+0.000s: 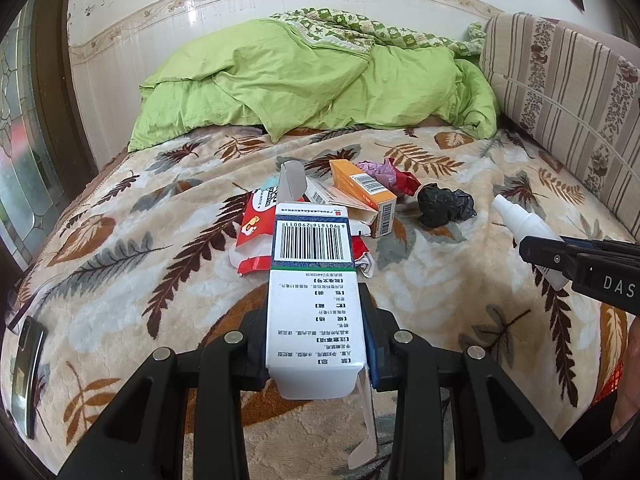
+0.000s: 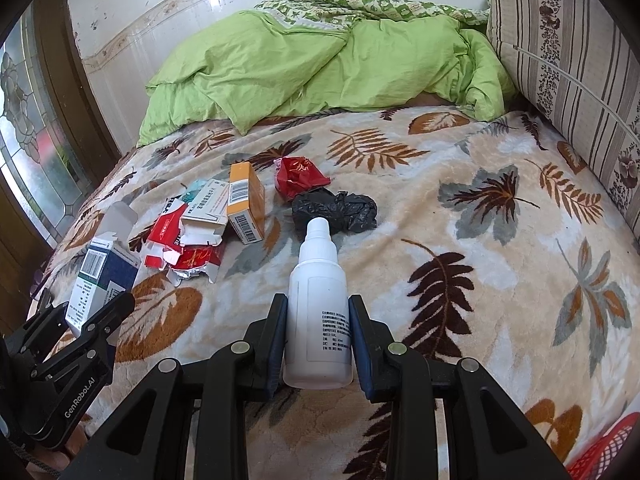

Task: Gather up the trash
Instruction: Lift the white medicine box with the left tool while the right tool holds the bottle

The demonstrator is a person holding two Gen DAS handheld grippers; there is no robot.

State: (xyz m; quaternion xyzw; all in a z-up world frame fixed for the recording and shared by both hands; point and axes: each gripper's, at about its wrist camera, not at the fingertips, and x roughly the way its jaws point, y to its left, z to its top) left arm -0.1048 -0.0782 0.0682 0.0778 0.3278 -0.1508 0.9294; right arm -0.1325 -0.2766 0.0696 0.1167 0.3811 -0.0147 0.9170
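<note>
"GenRobot.AI" on left tongs (image 2: 102,312)

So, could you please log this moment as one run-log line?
left gripper: shut on white-and-blue carton | right gripper: shut on white dropper bottle | both lifted over bed | orange box, black bag uncollected

A green quilt (image 1: 304,76) lies bunched on the leaf-patterned blanket (image 2: 460,200).
</note>
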